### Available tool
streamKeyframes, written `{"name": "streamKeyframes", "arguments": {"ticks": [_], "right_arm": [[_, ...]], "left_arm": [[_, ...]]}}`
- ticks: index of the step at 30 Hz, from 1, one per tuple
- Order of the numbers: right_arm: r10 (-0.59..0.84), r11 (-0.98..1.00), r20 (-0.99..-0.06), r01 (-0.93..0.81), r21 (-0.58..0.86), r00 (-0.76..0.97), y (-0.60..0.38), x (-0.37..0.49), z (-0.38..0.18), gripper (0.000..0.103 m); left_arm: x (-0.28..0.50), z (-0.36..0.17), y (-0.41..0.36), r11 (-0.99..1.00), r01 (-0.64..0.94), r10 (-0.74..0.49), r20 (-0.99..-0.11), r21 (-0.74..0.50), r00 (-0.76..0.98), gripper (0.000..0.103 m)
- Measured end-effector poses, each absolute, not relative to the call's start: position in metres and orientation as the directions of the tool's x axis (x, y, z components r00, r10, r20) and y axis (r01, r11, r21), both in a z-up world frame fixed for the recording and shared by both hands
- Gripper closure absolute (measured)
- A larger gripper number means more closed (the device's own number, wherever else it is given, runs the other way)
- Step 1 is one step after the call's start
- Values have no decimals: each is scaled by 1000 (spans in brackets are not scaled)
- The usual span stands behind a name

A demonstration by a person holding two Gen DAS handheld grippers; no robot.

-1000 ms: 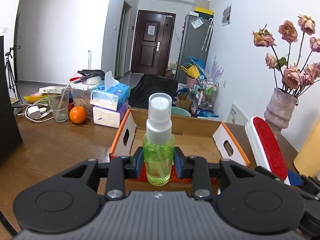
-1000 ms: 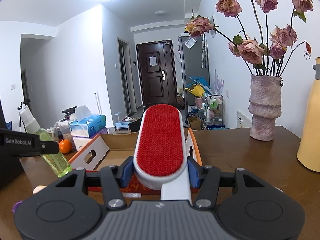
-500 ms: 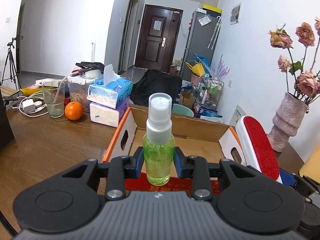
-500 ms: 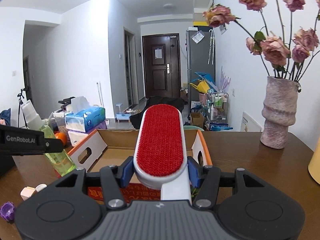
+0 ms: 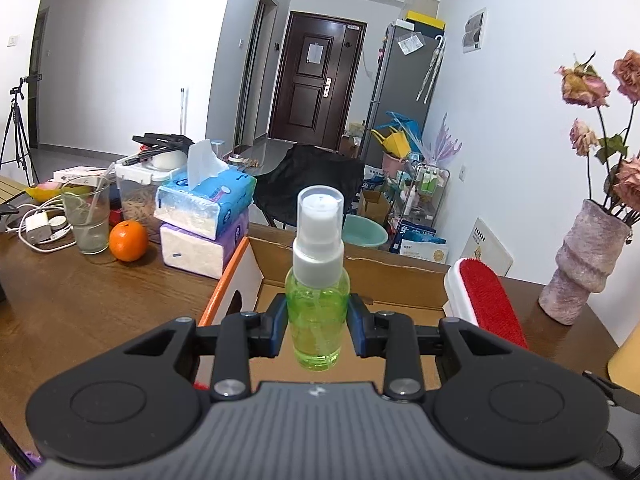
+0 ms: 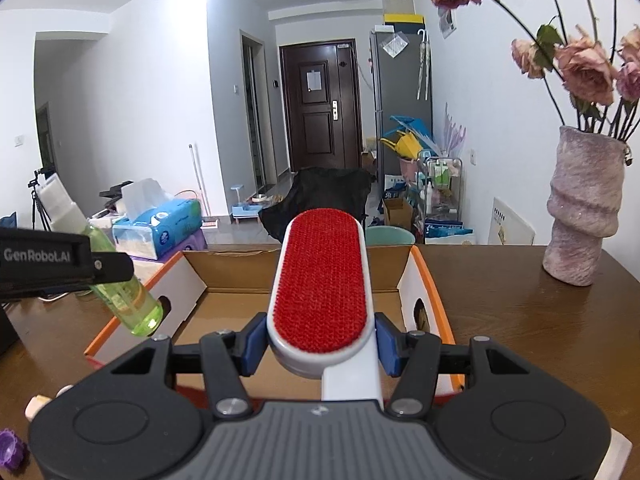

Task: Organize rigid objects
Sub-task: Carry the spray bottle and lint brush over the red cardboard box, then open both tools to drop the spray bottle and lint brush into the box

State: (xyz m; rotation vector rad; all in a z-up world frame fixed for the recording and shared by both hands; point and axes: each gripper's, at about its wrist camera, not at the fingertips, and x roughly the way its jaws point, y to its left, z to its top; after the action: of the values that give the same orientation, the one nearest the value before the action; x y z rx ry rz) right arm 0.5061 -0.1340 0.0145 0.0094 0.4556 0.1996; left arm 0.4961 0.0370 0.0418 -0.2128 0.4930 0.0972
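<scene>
1. The left hand-held gripper [image 5: 317, 330] is clamped on a green spray bottle [image 5: 318, 312], its blue pads pressing the bottle's sides; the bottle stands upright in the left wrist view, white cap on top.
2. The right hand-held gripper [image 6: 320, 346] is clamped on a lint brush [image 6: 322, 280], red bristle face up, white handle running back toward the camera.
3. Both held things hang above the near part of an open cardboard box [image 6: 224, 264] with orange-edged flaps, which sits on the table [image 5: 80, 300]. In the right wrist view the bottle [image 6: 124, 292] shows tilted over the box's left flap.
4. In the left wrist view the brush [image 5: 486, 300] is at the box's right side.
5. At the near left table edge, in the right wrist view, lie a small purple thing [image 6: 10, 446] and a pale cap-like piece [image 6: 36, 404].
6. Left of the box: stacked tissue packs [image 5: 204, 216], an orange [image 5: 128, 240] and a glass [image 5: 86, 216].
7. Right of the box stands a vase [image 6: 582, 208] of dried roses.
8. Farthest, a dark door [image 5: 316, 84].
</scene>
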Motion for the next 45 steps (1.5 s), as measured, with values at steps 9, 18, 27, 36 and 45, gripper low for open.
{"name": "streamKeyframes", "arguments": {"ticks": [9,18,27,36,45], "right_arm": [[204,979,-478,-191,76,855,-131,549,10,49],[199,978,-501,-205,44,842,-130,581,5,49],[174,982,-545,-186,34,820,-138,603,-3,48],[169,980,-465,-197,-12,869,-143,579,21,0],[160,983,-469,-181,1,868,-150,578,21,0]], "left_arm": [[536,32,36,976,-160,67,-500,-146,863,71],[573,21,35,983,-151,76,-518,-104,852,71],[591,11,37,988,-141,83,-540,-68,838,71],[571,23,39,984,-177,152,-442,-17,884,0],[571,22,51,982,-187,150,-476,-31,867,0]]}}
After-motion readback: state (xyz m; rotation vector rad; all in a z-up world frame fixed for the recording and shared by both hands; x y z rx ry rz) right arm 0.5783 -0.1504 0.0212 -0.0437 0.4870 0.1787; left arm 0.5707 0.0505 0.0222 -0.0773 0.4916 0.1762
